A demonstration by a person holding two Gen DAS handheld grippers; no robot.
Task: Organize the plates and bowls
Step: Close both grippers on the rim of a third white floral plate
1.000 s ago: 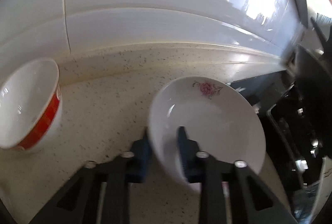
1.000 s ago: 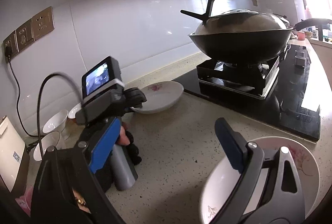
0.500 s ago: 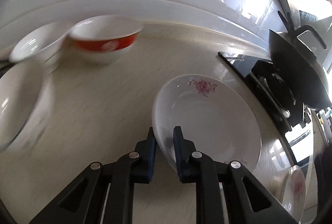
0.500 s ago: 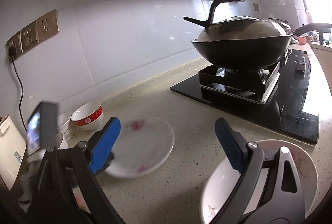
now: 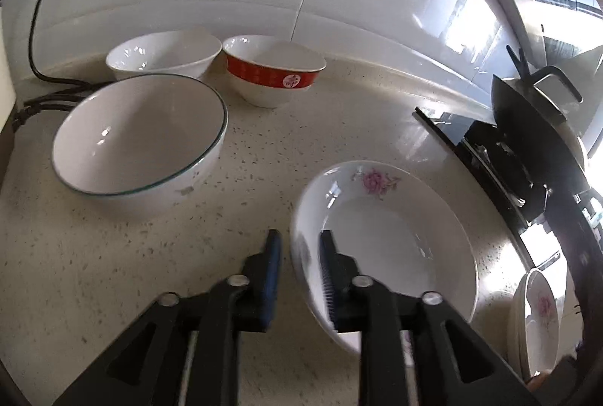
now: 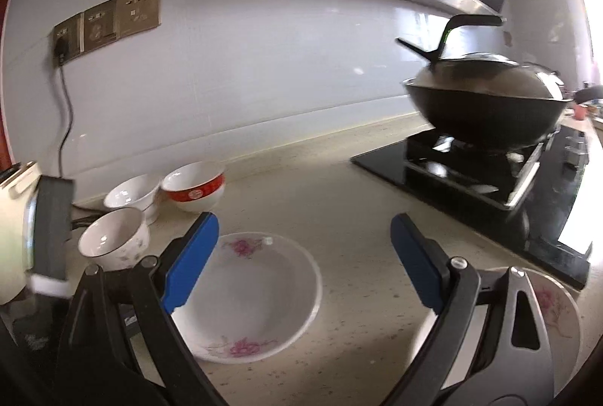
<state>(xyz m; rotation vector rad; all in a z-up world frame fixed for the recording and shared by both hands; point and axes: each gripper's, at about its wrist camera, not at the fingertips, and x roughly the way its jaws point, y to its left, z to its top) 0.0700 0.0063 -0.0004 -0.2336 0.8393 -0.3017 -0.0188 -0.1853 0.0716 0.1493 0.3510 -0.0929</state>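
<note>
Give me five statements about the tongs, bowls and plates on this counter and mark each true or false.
1. The left tongs straddle the rim of the shallow white plate with pink flowers. True.
2. The right tongs are shut on a bowl. False: they are wide open and hold nothing.
3. The white bowl with a red band stands beside the plain white bowl near the wall. True.
4. The large white bowl with a thin green rim lies upside down. False: it stands with its opening up.
5. The black lidded wok sits on the speckled countertop. False: it sits on the black stove.
</note>
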